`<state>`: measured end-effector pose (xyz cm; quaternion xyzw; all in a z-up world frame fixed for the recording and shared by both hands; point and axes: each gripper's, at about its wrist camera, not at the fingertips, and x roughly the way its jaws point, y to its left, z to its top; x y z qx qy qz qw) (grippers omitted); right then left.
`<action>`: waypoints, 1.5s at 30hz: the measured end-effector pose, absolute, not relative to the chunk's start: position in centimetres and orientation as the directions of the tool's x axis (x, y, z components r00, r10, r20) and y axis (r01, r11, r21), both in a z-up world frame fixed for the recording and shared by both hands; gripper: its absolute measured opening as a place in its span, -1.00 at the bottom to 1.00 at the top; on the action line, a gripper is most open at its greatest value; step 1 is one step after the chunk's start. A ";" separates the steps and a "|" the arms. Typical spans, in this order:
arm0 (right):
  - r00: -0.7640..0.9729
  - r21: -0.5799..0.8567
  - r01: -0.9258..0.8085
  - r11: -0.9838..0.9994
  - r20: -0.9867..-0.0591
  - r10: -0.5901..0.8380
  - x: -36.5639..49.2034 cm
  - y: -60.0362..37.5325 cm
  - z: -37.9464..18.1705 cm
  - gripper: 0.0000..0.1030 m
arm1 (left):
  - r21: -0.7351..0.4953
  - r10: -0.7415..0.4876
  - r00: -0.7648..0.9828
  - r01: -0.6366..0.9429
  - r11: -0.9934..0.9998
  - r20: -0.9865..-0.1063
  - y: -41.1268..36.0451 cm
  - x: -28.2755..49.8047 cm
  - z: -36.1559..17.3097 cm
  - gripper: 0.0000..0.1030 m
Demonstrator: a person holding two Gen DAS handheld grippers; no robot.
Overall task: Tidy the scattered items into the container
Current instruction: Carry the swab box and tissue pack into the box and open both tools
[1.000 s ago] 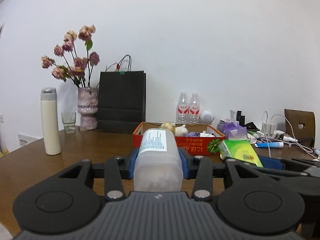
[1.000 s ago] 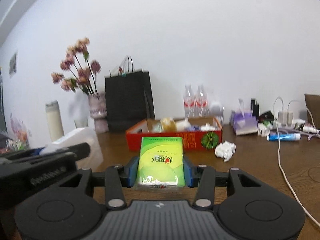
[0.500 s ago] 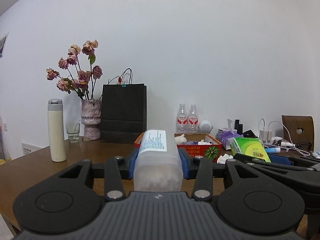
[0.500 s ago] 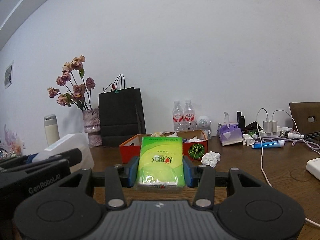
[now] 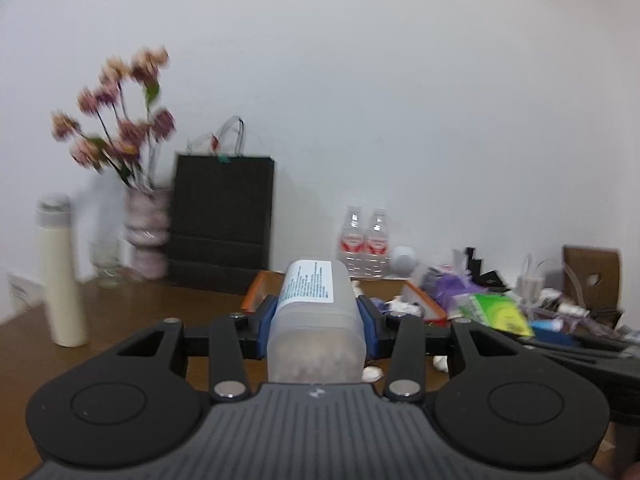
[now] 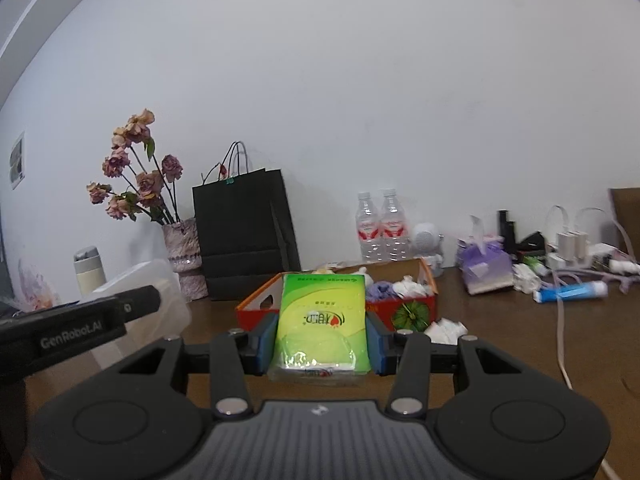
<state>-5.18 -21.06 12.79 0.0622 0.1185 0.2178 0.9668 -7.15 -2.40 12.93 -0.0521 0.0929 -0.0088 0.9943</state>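
1. the left gripper (image 5: 316,316) is gripping a translucent plastic jar (image 5: 316,320) with a white label, its blue pads closed on the jar's two sides, partly open only as wide as the jar.
2. the right gripper (image 6: 320,340) is holding a green tissue pack (image 6: 322,320) in the same way, the pads pressing on both long sides.
3. compared with one second ago, both grippers are sitting a little higher and the view is changing: the red cardboard box (image 6: 404,308) was near at first, then looked further away half a second ago, and now is coming closer again.
4. the left view is now blurred, so this hand is moving quickly; the grips themselves are not changing.
5. the box is standing on the brown worktop (image 6: 500,340) just behind both carried items, already holding small things such as crumpled paper.
6. this is meaning, by judgement, that the carrying step is almost ending and the release over the box is coming next.
7. a crumpled tissue (image 6: 444,330) is lying on the worktop just beside the box, and a blue tube (image 6: 572,292) is further right, so more items are waiting.
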 end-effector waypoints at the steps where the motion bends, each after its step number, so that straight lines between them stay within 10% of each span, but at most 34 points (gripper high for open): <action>1: 0.873 0.174 -0.412 0.895 -0.206 0.442 -3.9 -20.9 13.2 -0.15 | -0.113 -0.039 0.978 0.016 0.993 -0.205 -2.0 -5.9 13.3 -0.17; 29: 0.650 0.146 -0.430 0.891 -0.635 0.417 28.8 -9.8 14.3 -0.14 | -0.064 -0.029 0.716 -0.022 0.998 -0.697 3.3 29.7 11.7 -0.17; 45: 0.333 0.213 -0.339 0.917 -0.884 0.328 39.2 -4.7 6.7 -0.14 | 0.055 0.114 0.601 -0.117 0.992 -0.791 2.7 38.8 6.5 -0.15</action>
